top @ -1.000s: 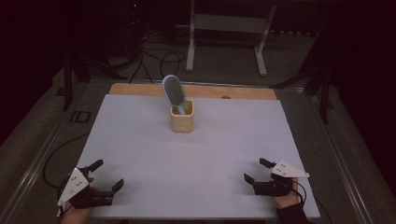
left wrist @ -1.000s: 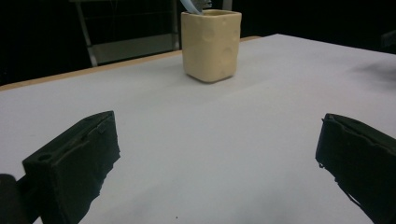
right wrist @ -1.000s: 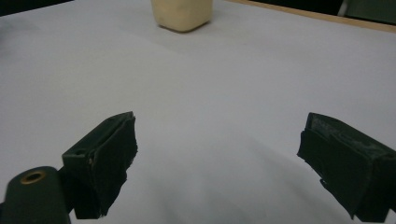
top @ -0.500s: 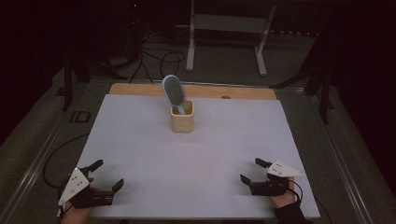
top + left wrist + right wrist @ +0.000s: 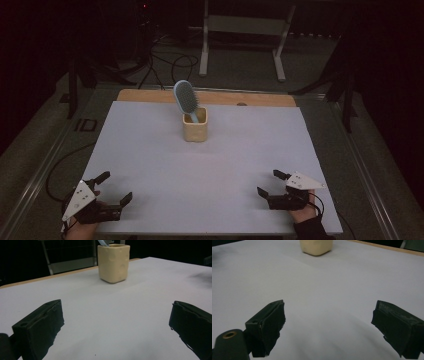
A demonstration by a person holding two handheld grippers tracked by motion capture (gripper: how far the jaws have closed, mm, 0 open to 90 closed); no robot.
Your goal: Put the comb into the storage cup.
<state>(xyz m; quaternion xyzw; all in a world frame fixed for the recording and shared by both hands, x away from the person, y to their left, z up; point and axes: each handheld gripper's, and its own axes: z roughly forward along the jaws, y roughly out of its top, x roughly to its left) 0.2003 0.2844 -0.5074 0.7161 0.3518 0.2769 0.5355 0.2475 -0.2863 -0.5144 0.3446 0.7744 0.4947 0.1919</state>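
Left gripper [image 5: 116, 187] jaws spread wide, empty, resting at the near table edge. Right gripper [image 5: 272, 184] likewise wide and empty. Well ahead of both, between them and toward the far side of the white table [image 5: 150, 165], stands a cream cup [image 5: 194, 125] with a light-blue hairbrush [image 5: 185, 99] upright in it, handle down, head tilted. Brush is probably light, stiff plastic, a bit slick; best pinched on the neck just above the cup rim. Cup may tip if dragged. No readable labels or brands on either.

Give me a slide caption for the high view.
Hairbrush standing in beige cup; both grippers open near the table's front edge.
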